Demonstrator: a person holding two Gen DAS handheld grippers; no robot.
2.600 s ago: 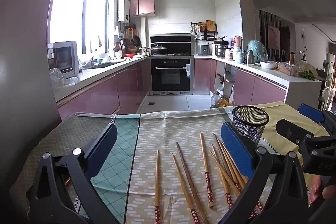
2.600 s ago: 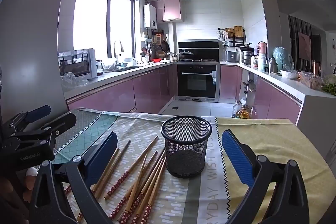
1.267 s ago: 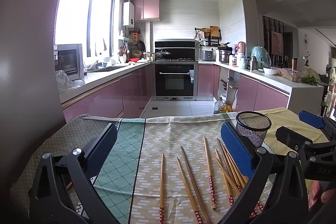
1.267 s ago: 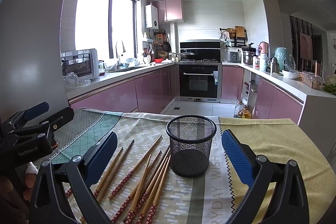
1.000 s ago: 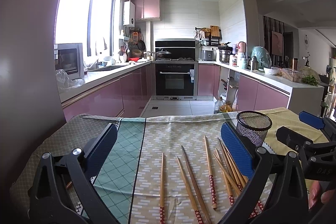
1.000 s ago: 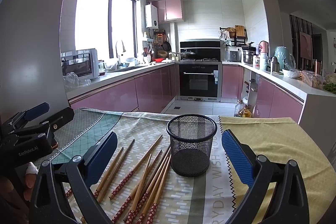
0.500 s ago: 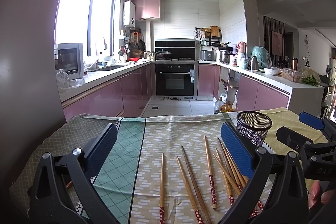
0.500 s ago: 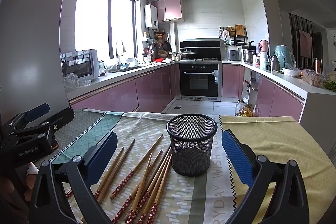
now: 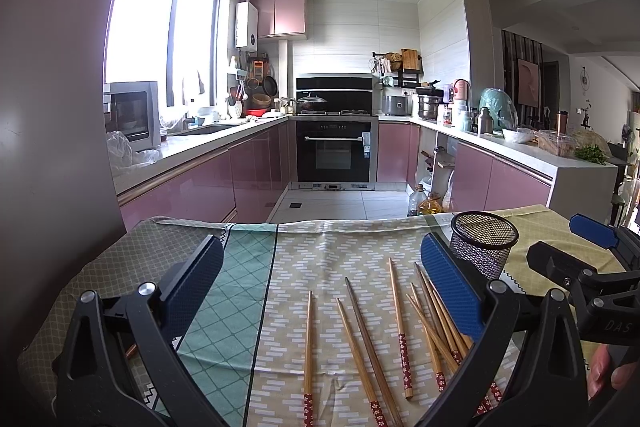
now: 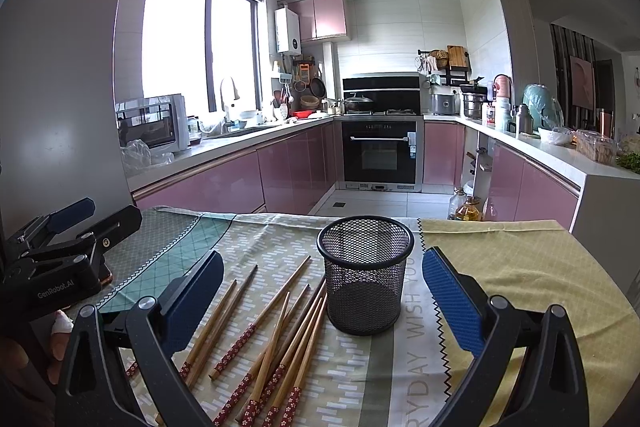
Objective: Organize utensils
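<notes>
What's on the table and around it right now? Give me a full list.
chopsticks: about ten, exact count unclear, wooden with red patterned ends, loose on the cloth left of the cup
mesh cup: one, black, upright and empty, table centre
tablecloth: one, patchwork of green, beige and yellow, covers the table
oven: one, black, built into the far wall
cabinets: pink, both sides of the kitchen
microwave: one, white, left counter
left gripper: open, holds nothing
right gripper: open, holds nothing

Chopsticks (image 10: 260, 319): about ten, loose on cloth; mesh cup (image 10: 365, 279): one; tongs: two pairs, gaping.
</notes>
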